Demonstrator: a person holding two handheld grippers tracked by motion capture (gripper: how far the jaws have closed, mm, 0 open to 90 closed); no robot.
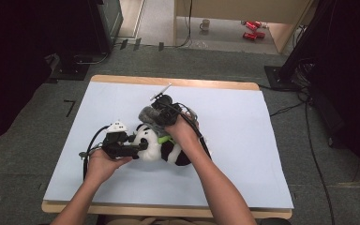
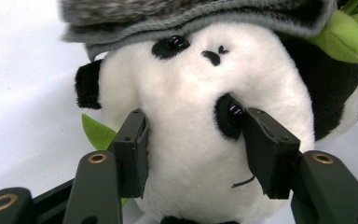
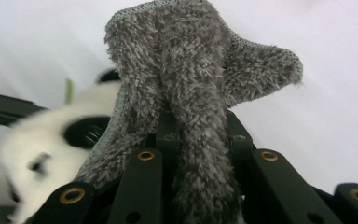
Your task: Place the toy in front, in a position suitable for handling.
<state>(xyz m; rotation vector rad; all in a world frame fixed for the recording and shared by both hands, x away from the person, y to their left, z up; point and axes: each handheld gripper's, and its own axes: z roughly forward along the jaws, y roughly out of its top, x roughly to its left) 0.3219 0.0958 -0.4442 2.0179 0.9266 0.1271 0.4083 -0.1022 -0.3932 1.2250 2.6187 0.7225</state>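
Right gripper clamped on the grey fuzzy hat, hat's rim lying right over the toy panda head mid-table, while the left gripper jaws, half closed, pinch that head's cheeks.

black-and-white panda, grey fuzzy cloth

Left gripper showing matte blk jaws w/ brass-ringed screw holes, right gripper matching, blk cables trailing, white plate topping left, forearms wearing no sleeves
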